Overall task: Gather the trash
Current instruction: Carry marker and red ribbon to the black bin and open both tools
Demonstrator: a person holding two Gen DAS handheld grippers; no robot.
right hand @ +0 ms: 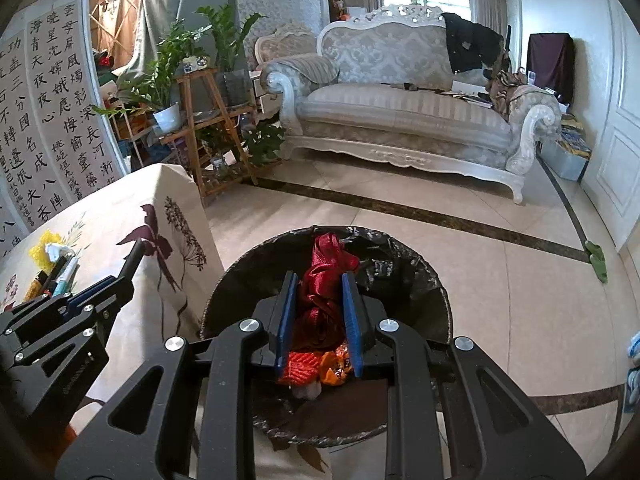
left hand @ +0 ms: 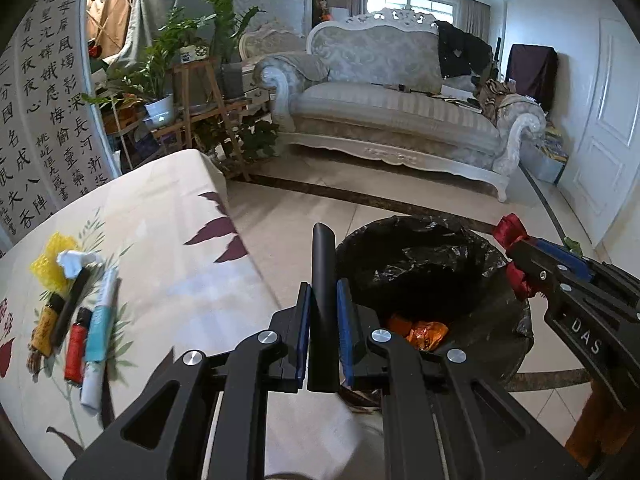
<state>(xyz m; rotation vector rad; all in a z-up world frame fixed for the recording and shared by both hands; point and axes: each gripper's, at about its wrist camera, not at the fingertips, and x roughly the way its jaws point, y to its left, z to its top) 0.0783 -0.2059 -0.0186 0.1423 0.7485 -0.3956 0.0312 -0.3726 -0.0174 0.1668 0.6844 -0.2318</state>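
red ribbon [right hand: 326,280]; black bin liner [right hand: 416,280]

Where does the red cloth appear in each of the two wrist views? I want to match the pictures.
Left wrist view: the red cloth is at the right edge, held in the right gripper, above the bin's far right rim.
Right wrist view: it is at centre, between the blue jaws, over the bin's opening.
Shared landmark: the black-lined trash bin, also seen at.

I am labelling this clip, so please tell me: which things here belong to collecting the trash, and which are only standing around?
For the job:
- bin
- red cloth in right gripper
- black stick in left gripper
- yellow wrapper, lighter, tube on table

Just there:
- sofa
- plants
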